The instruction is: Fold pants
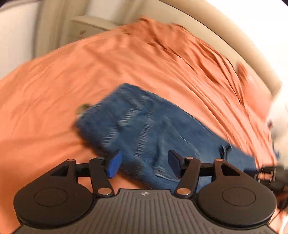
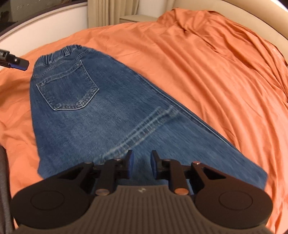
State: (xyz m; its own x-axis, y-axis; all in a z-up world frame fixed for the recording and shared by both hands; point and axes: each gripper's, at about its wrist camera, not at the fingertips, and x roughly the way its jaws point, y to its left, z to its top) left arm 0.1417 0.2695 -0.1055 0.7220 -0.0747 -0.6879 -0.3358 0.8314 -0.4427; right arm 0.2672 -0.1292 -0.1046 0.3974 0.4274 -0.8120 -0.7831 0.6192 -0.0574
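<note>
Blue jeans [image 2: 100, 115] lie flat on the orange bedspread [image 2: 207, 72], folded lengthwise with one leg on the other. The back pocket faces up and the elastic waistband is at the far left. My right gripper [image 2: 142, 161] hovers over the leg part near the crotch seam, and a narrow gap between its pads shows only the denim underneath. In the blurred left wrist view the jeans [image 1: 144, 122] lie ahead, with my left gripper [image 1: 144, 164] open wide above their near edge and holding nothing. Its fingertip [image 2: 18, 63] shows left of the waistband. The right gripper [image 1: 266, 173] appears at the right edge.
The bedspread is heavily wrinkled toward the far right [image 2: 243, 54]. A beige padded bed frame [image 2: 252, 16] curves round the far side, with a nightstand [image 2: 136, 18] and curtain [image 2: 100, 12] behind. A dark object [image 2: 3, 180] stands at the near left edge.
</note>
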